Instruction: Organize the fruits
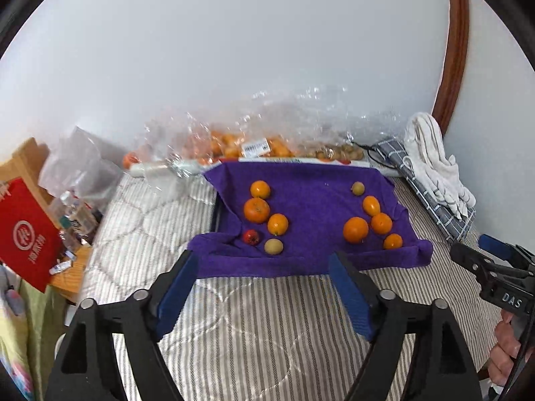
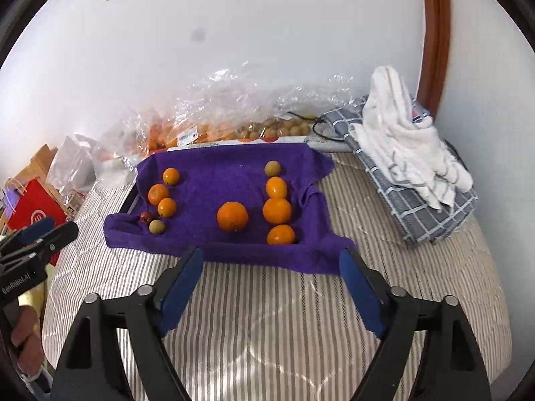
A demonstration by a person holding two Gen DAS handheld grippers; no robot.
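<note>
A purple towel (image 1: 307, 180) (image 2: 227, 167) lies on the striped bed with fruit on it in two groups. The left group holds three oranges (image 1: 256, 210) (image 2: 158, 194), a small red fruit (image 1: 251, 236) (image 2: 146, 216) and a greenish-brown fruit (image 1: 273, 246) (image 2: 156, 226). On the right lie several oranges, among them a large orange (image 1: 355, 229) (image 2: 232, 216), and a greenish fruit (image 1: 357, 188) (image 2: 272, 168) at the far end. My left gripper (image 1: 264, 257) (image 2: 57, 230) hangs open and empty above the towel's near edge. My right gripper (image 2: 272, 252) (image 1: 473, 247) is open and empty too.
Clear plastic bags of fruit (image 1: 247, 147) (image 2: 200, 130) line the wall behind the towel. A checked cloth with a white towel (image 1: 431, 157) (image 2: 401, 153) lies at the right. A red bag (image 1: 23, 237) and clutter fill a wooden stand at the left. Striped quilt (image 1: 267, 317) spreads below the grippers.
</note>
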